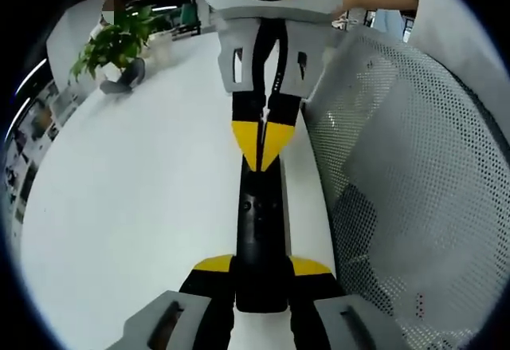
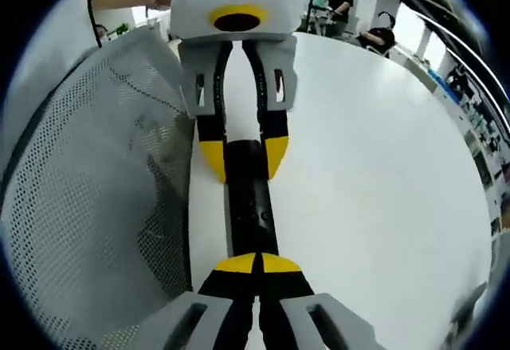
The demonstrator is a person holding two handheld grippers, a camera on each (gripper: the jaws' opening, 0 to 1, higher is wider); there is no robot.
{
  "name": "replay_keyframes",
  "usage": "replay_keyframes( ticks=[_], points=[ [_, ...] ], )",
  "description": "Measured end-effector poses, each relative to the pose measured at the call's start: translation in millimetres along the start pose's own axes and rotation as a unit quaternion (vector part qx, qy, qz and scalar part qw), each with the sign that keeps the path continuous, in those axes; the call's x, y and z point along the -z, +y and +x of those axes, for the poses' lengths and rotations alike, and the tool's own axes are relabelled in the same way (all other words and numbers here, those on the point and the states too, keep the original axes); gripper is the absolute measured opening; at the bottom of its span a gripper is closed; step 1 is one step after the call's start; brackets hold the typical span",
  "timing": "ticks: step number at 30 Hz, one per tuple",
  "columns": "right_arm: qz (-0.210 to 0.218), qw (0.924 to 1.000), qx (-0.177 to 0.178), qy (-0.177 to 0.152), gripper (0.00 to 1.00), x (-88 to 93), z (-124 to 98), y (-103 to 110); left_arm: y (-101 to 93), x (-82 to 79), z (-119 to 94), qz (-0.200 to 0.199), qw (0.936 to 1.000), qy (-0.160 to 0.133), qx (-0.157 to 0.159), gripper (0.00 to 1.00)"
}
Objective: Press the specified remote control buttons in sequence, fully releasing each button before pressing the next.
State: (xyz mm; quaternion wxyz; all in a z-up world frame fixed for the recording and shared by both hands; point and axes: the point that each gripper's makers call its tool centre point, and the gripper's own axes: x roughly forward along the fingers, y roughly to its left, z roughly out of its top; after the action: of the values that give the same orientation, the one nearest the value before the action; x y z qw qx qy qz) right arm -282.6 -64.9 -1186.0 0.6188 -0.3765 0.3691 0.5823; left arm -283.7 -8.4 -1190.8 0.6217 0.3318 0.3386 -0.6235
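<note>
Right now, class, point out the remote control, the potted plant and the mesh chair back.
remote control (image 1: 256,242), left gripper view, black body.
potted plant (image 1: 118,43), left gripper view, leaves.
mesh chair back (image 2: 88,182), right gripper view, perforated panel.

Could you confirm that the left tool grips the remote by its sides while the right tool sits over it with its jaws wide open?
No: the right tool has its jaws shut, tips together over the remote, as the right gripper view shows. The left tool does grip the remote's sides.

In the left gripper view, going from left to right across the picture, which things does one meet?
Green potted plant → white table → black remote control held along the table's edge → white perforated mesh chair back.
</note>
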Motion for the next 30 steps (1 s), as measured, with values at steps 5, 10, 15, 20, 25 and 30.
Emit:
replay_keyframes(
  ticks=[5,10,15,20,25,30],
  points=[
    [-0.009,0.9999,0.008,-0.002,0.0,0.3,-1.2,0.4,-0.1,-0.1,0.0,0.001,1.0,0.001,0.001,0.24],
    [0.049,0.9963,0.008,-0.07,0.0,-1.7,-5.1,1.8,-0.2,0.0,0.1,0.0,1.0,0.002,0.0,0.24],
    [0.049,0.9956,0.028,-0.074,0.09,2.4,-5.2,-3.2,-0.2,0.3,-0.1,-0.002,1.0,-0.004,-0.001,0.24],
    [0.04,0.9957,0.014,-0.082,0.06,-5.6,-4.1,-1.8,0.0,0.1,-0.4,-0.003,0.9999,-0.01,-0.002,0.24],
    [0.005,0.9981,0.006,-0.062,0.07,-7.0,-1.4,3.1,0.2,-0.2,-0.4,-0.005,0.9999,-0.013,-0.003,0.24],
    [0.001,0.9995,0.003,-0.032,0.07,-8.2,0.6,2.9,0.1,-0.2,-0.4,-0.003,0.9999,-0.014,-0.002,0.24]
  ],
)
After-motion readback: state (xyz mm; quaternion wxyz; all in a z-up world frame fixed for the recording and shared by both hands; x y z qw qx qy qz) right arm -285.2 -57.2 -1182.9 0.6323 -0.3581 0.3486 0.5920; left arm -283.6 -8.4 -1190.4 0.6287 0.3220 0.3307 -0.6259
